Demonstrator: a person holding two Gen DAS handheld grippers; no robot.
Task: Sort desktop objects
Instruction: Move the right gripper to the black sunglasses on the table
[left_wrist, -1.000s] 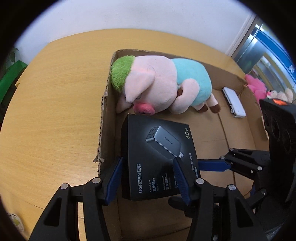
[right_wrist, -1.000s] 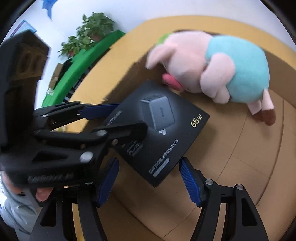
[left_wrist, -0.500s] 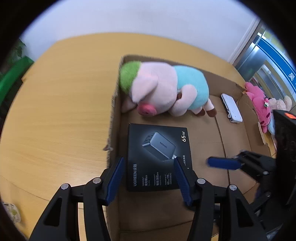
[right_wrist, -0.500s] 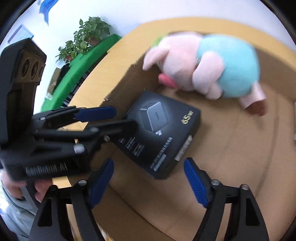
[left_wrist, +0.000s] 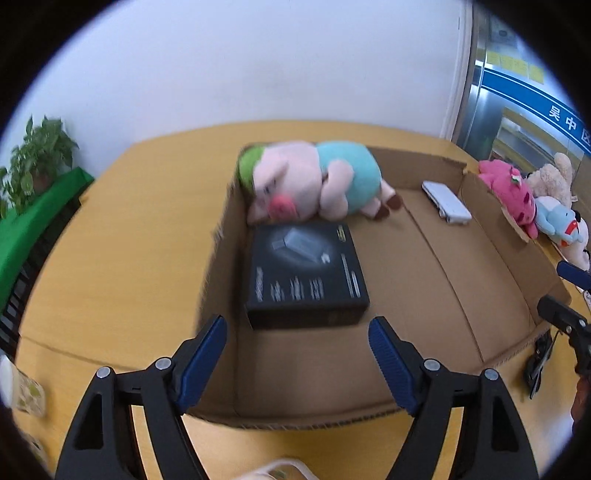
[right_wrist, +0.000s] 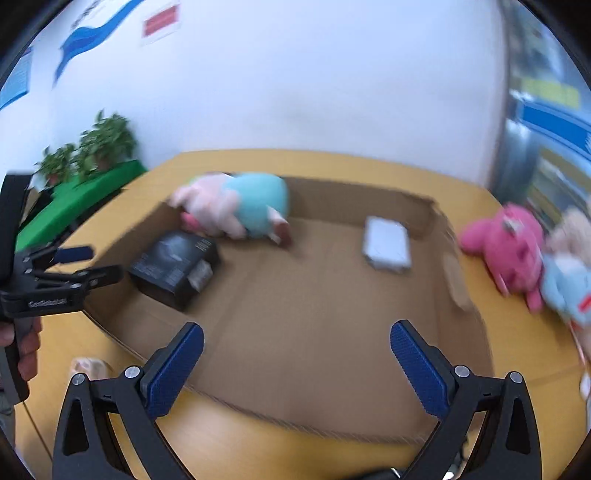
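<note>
The left gripper (left_wrist: 297, 334) sits low in the frame with its jaws opening and nothing between them. The right gripper (right_wrist: 295, 345) is the same, jaws opening, nothing inside. Just past the left jaws, the black charger box (left_wrist: 306, 271) lies flat in the cardboard box (left_wrist: 461, 280) on the tabletop (left_wrist: 122, 240). The pig plush (left_wrist: 314, 181) lies behind it, touching.

1. My right wrist view smears everything: the pig plush (right_wrist: 240, 206) has no readable face.
2. Print on the black box (left_wrist: 306, 273) is too blurred to read from either side.
3. The right gripper (left_wrist: 565, 299) is cut off at my left view's edge.
4. The blue sign (left_wrist: 546, 107) runs out of frame.
</note>
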